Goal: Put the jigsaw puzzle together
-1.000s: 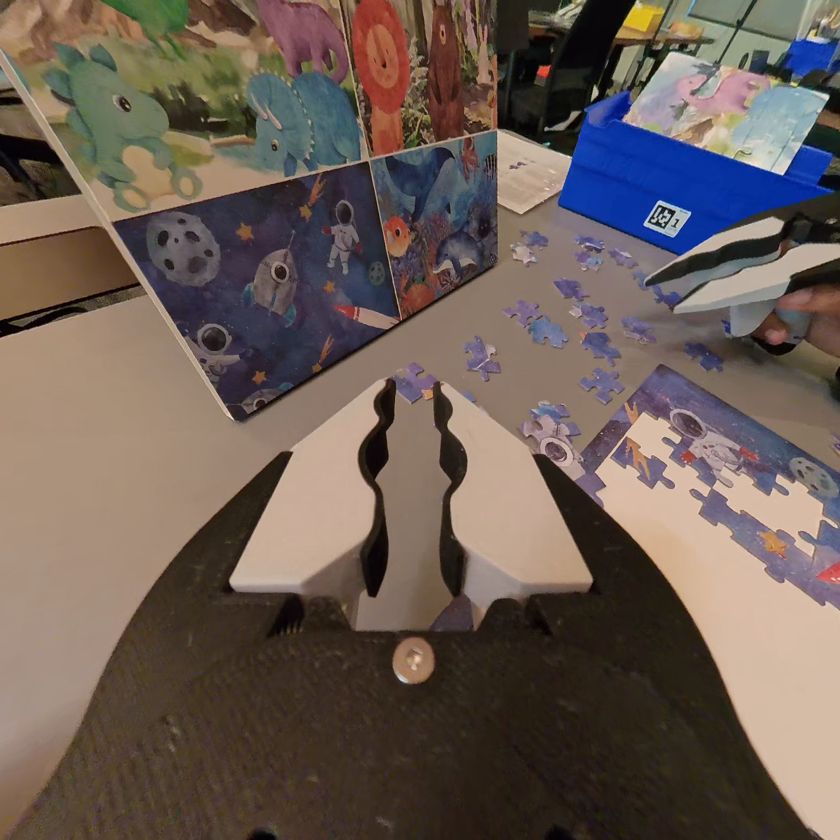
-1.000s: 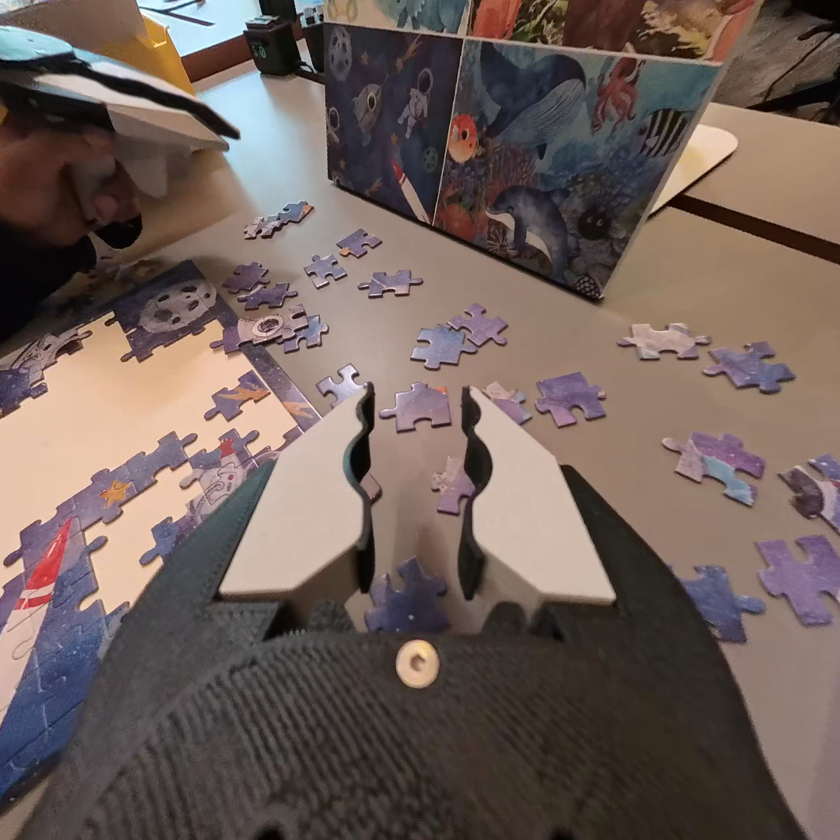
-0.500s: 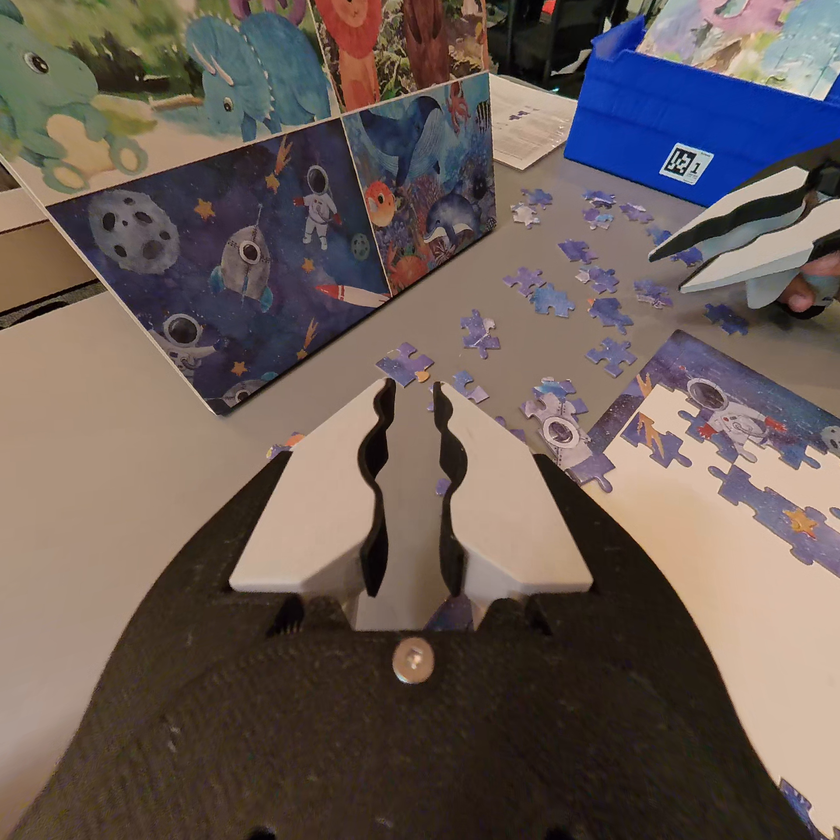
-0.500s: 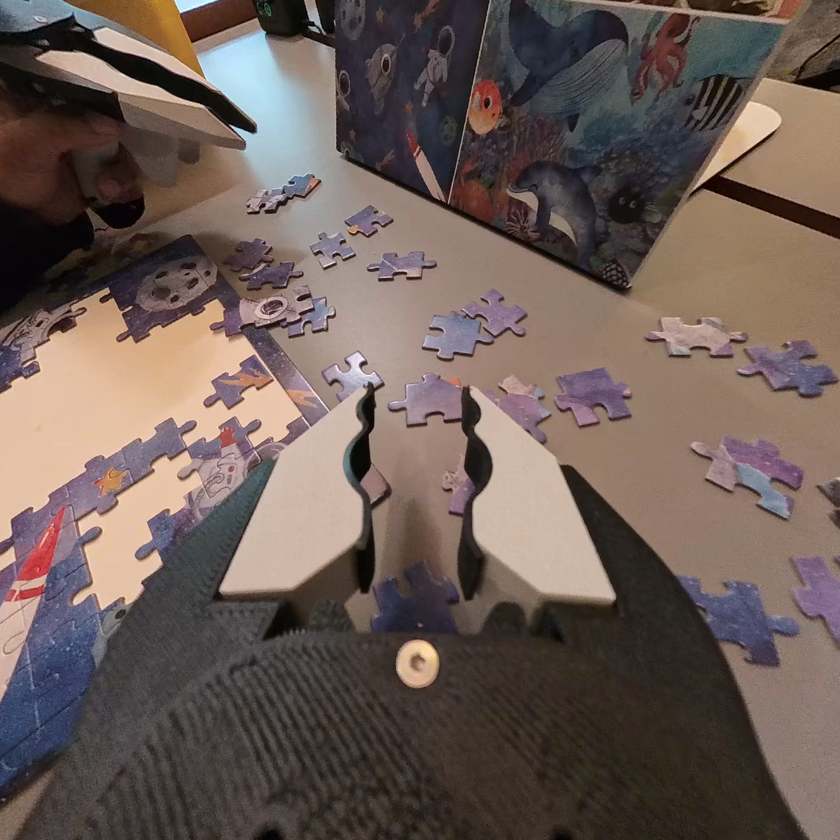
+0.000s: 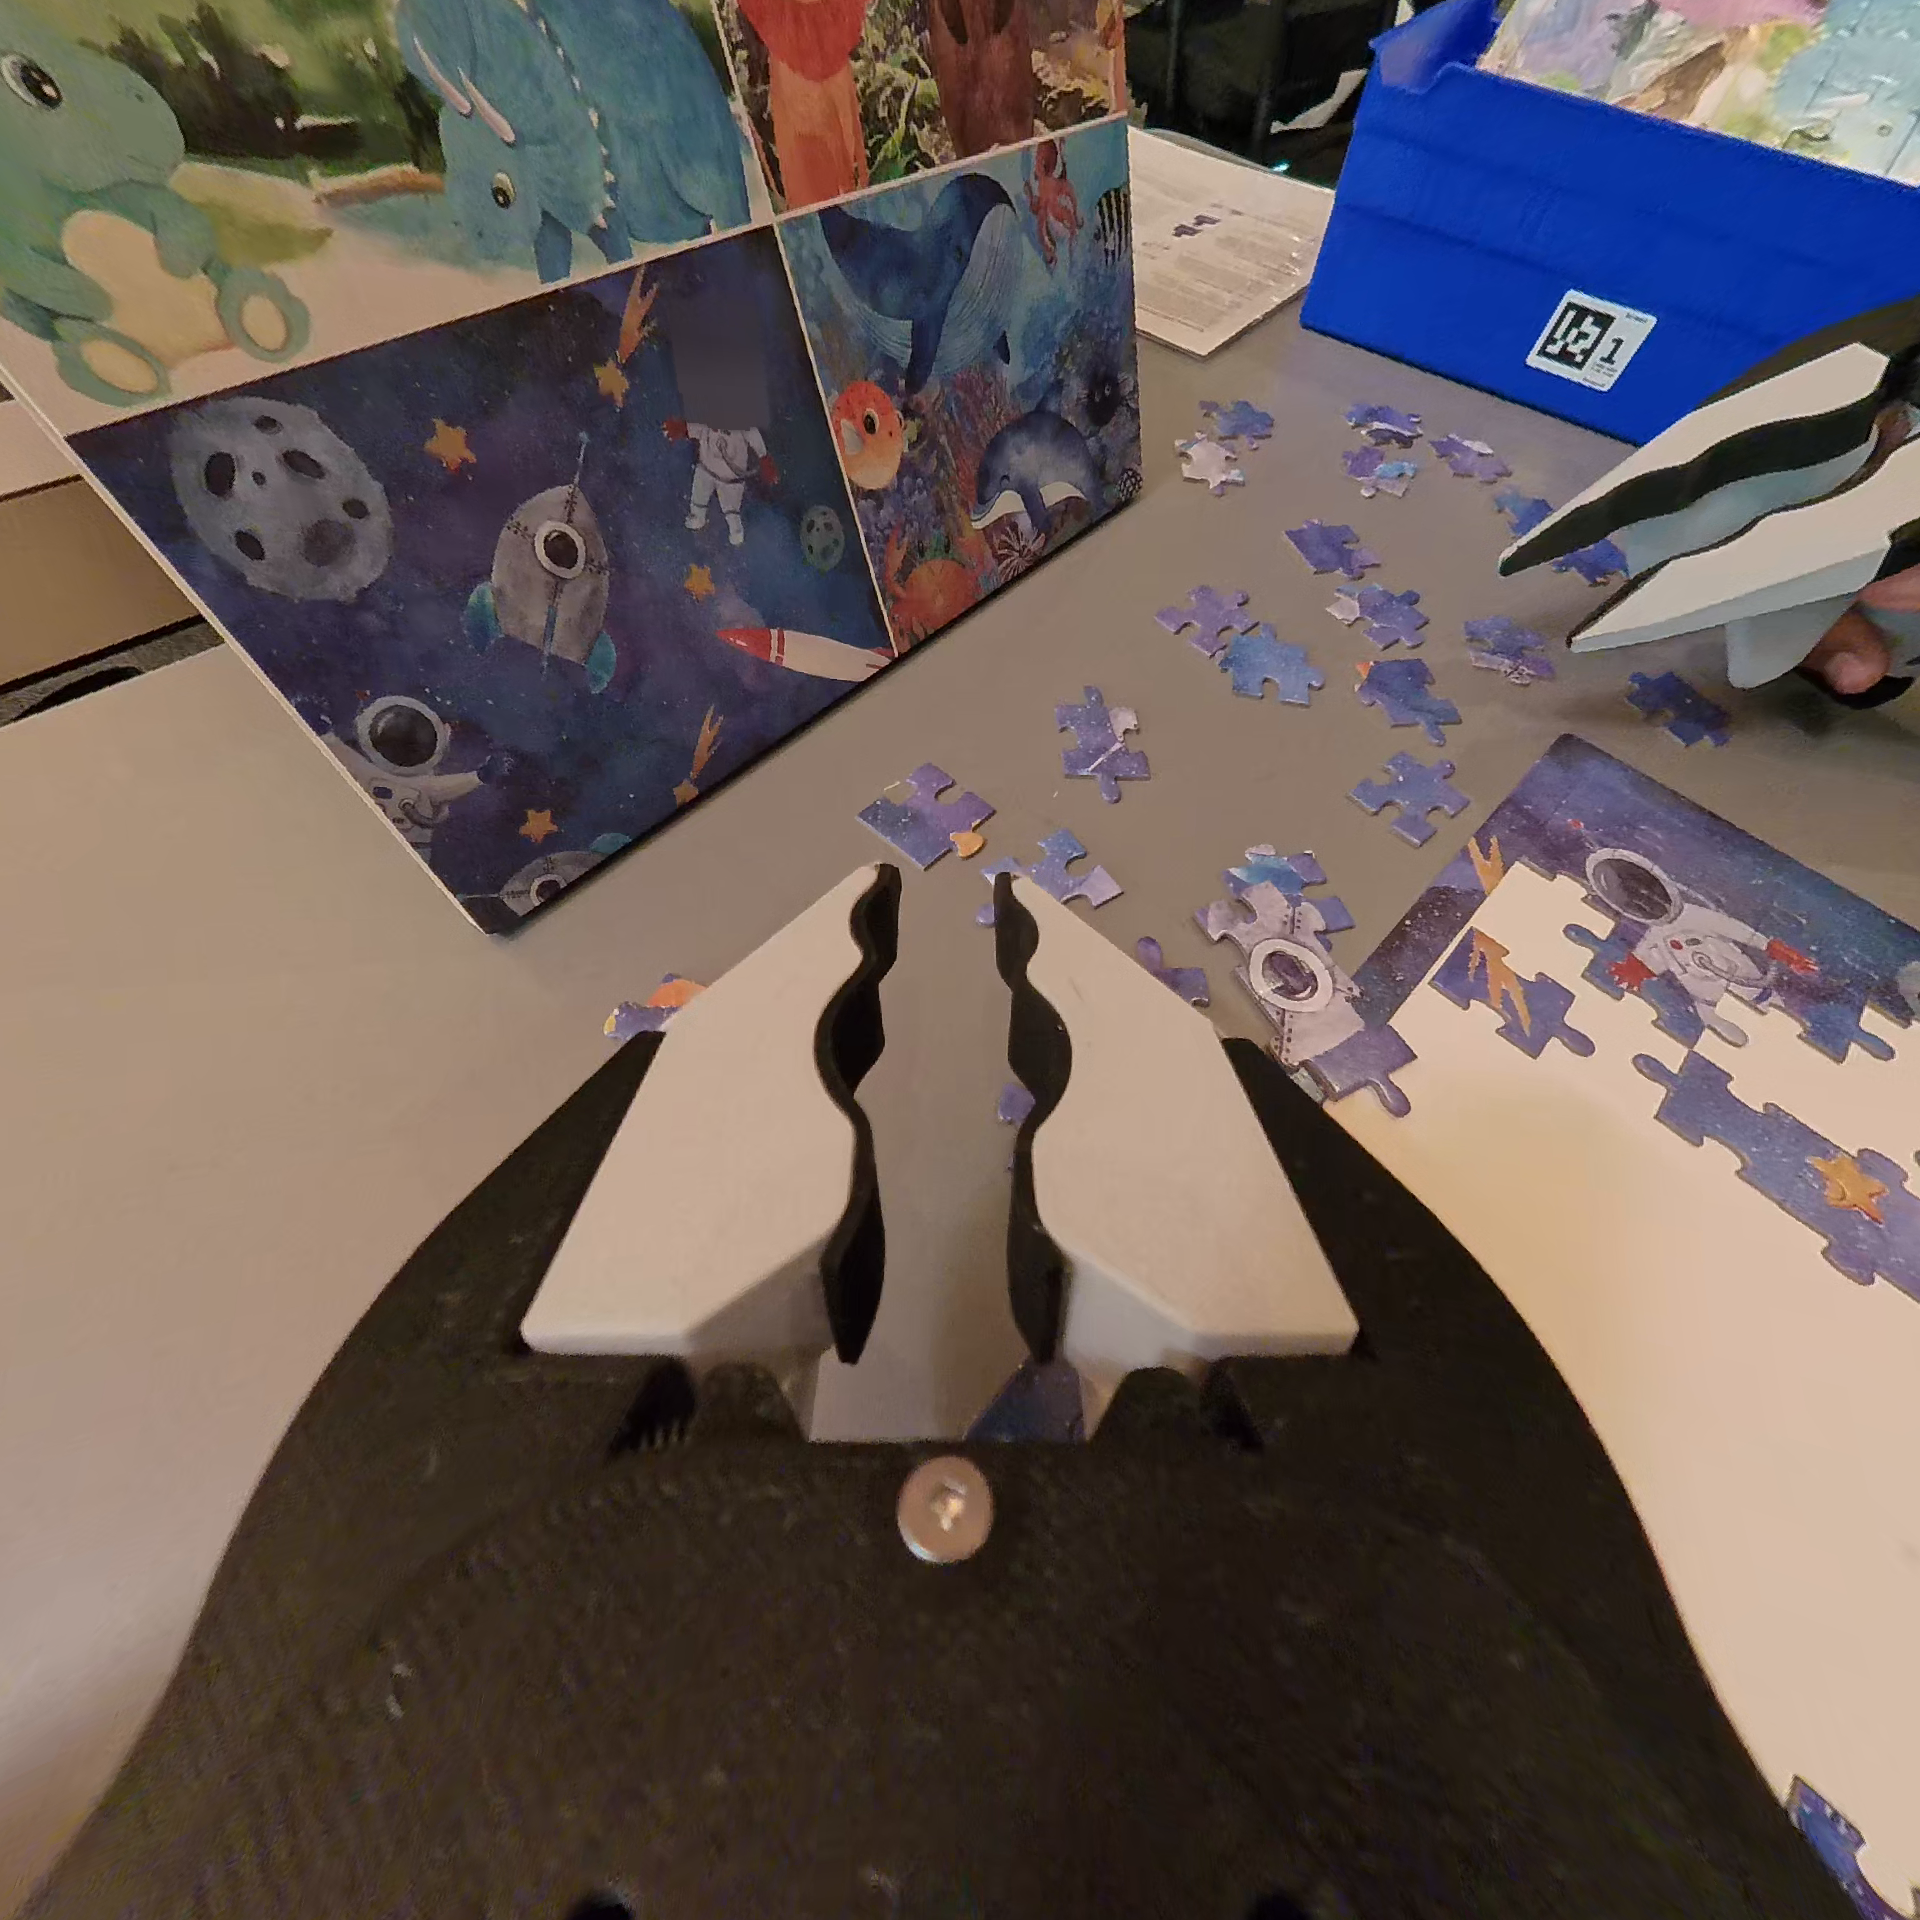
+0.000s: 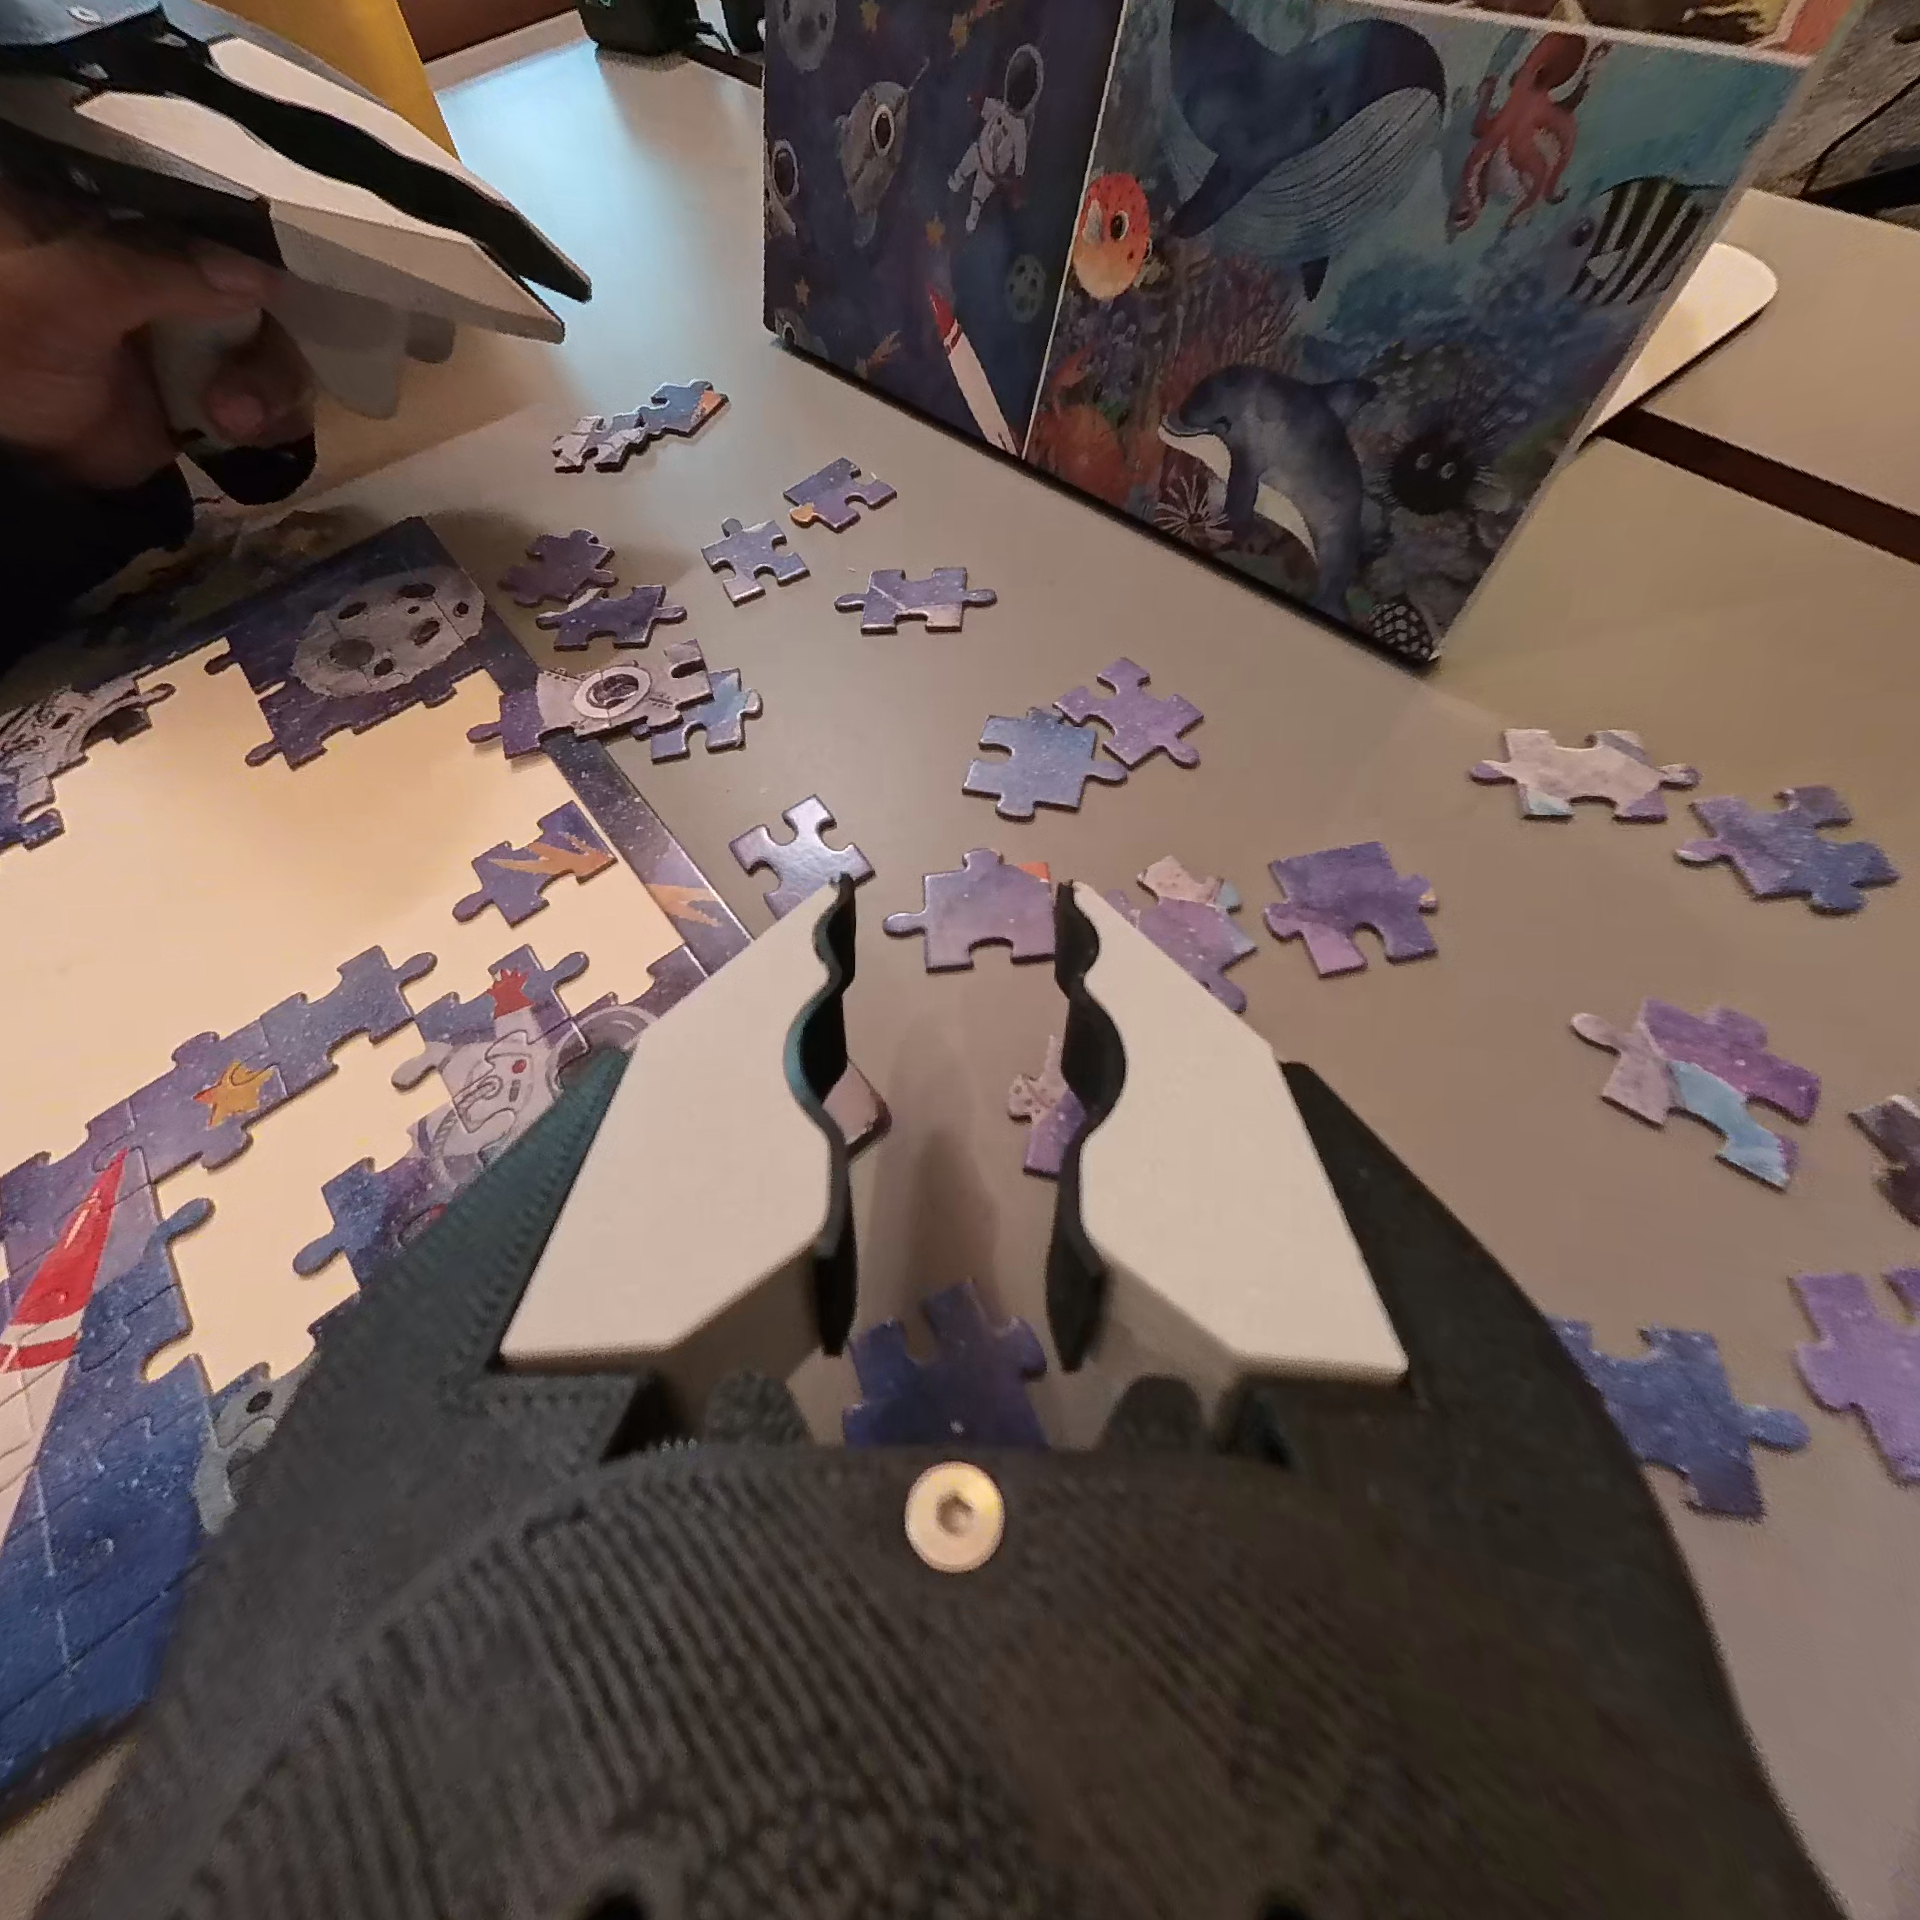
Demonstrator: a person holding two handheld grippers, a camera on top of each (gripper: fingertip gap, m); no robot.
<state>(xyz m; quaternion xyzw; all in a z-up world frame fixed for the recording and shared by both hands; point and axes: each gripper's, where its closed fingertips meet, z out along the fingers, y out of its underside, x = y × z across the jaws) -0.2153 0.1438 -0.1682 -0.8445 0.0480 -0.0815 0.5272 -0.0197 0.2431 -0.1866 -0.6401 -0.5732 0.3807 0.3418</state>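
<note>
Left hand-held gripper (image 5: 943, 883) narrowly parted, right hand-held gripper (image 6: 954, 894) wider, both bare, above loose puzzle pieces (image 6: 987, 920) on grey worktop (image 6: 1455, 1039), beside half-built puzzle (image 6: 260, 935).

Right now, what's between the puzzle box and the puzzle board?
In the right wrist view, loose puzzle pieces scattered on grey table lie between puzzle box and puzzle board.

Two handheld grippers (image 5: 943, 878) (image 6: 951, 888). One partly filled space puzzle board (image 6: 260, 831). One upright picture box (image 5: 582, 436) printed with animal, space and sea scenes. One blue bin (image 5: 1558, 218). One printed paper sheet (image 5: 1205, 249). Roughly twenty loose purple-blue puzzle pieces (image 6: 987, 920) scattered on one grey table (image 5: 208, 1039).
</note>
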